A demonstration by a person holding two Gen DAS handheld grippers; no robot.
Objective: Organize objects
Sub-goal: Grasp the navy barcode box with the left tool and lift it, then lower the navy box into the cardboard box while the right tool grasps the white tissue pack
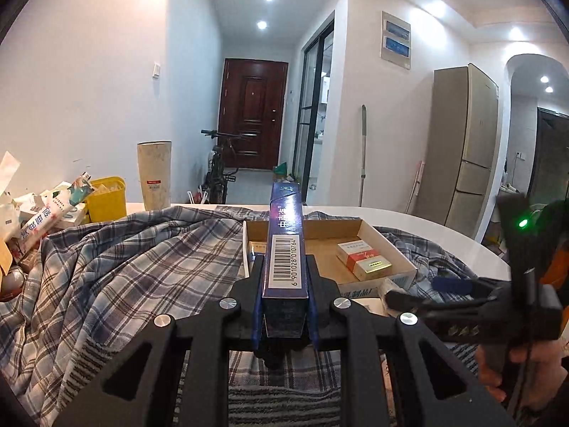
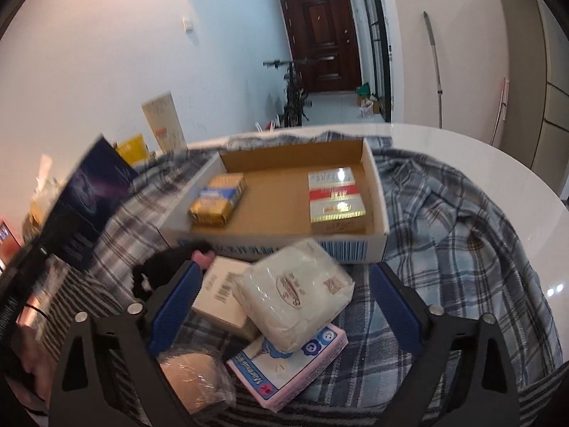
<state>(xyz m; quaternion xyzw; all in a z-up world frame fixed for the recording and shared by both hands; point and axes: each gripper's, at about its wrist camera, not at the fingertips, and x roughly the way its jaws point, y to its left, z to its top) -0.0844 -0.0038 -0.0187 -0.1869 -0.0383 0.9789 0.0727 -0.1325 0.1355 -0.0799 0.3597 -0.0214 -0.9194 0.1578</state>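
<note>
My left gripper (image 1: 284,284) is shut on a long dark blue box (image 1: 285,245) with a barcode, held above the plaid cloth in front of the cardboard tray (image 1: 398,245). The blue box also shows at the left of the right wrist view (image 2: 92,195). The tray (image 2: 377,192) holds a red, white and gold box (image 2: 336,199) and a yellow and blue packet (image 2: 218,199). My right gripper (image 2: 284,295) is open over a white packet (image 2: 295,295), which lies on a pink packet (image 2: 295,366) and a beige box (image 2: 222,299).
A plaid cloth (image 1: 124,267) covers the round white table (image 2: 498,163). A yellow bin (image 1: 106,197), a white cylinder (image 1: 154,174) and a heap of cartons (image 1: 39,220) stand at the left. A wrapped tan item (image 2: 193,380) lies near the right gripper.
</note>
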